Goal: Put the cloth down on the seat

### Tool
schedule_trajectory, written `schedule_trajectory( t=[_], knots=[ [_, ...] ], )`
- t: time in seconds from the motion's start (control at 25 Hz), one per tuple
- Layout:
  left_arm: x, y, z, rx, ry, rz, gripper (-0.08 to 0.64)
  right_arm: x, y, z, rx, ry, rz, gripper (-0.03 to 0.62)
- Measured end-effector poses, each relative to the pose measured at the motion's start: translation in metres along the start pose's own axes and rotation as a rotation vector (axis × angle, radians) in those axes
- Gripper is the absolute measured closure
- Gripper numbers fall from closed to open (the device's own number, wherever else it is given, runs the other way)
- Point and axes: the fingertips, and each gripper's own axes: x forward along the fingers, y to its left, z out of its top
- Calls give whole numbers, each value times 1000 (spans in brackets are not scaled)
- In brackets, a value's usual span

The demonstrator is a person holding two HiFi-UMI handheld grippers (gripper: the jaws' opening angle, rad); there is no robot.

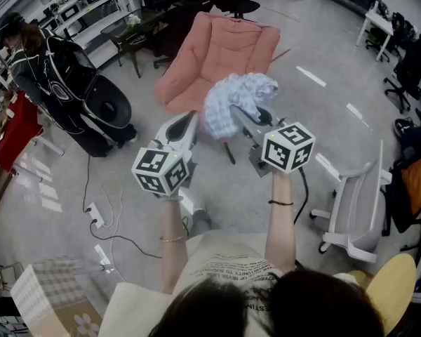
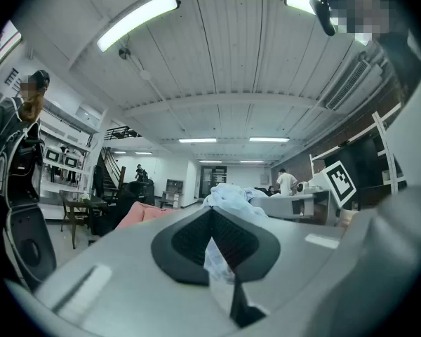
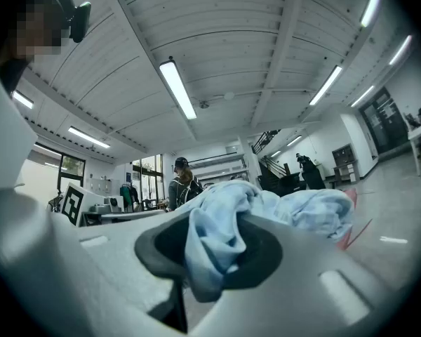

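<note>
Cloth, crumpled pale-blue fabric, is pinched by left claw and right claw. Head view alone shows whole pink padded seat, with claw tips hidden.

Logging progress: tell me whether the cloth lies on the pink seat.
No, left gripper and right gripper clamp the cloth, up off the pink seat.

The right tongs are clamped on a pale blue cloth, which bunches between the dark pads and billows out toward 2 o'clock. A sliver of pink seat shows at the cloth's far end. From the tongs, a person in a dark jacket stands at 11 o'clock, with a ceiling light higher up.
</note>
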Motion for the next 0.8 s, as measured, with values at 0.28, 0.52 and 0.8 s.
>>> schedule_trajectory(
  t=[0.28, 0.52, 0.8],
  knots=[
    [5, 0, -8, -10, 8, 2, 554, 1, -6, -7, 6, 15, -6, 492],
    [10, -5, -12, -9, 25, 1, 554, -1, -14, -11, 19, 30, -24, 491],
    [11, -2, -19, -20, 38, 17, 554, 3, -19, -15, 17, 46, -25, 491]
  ],
)
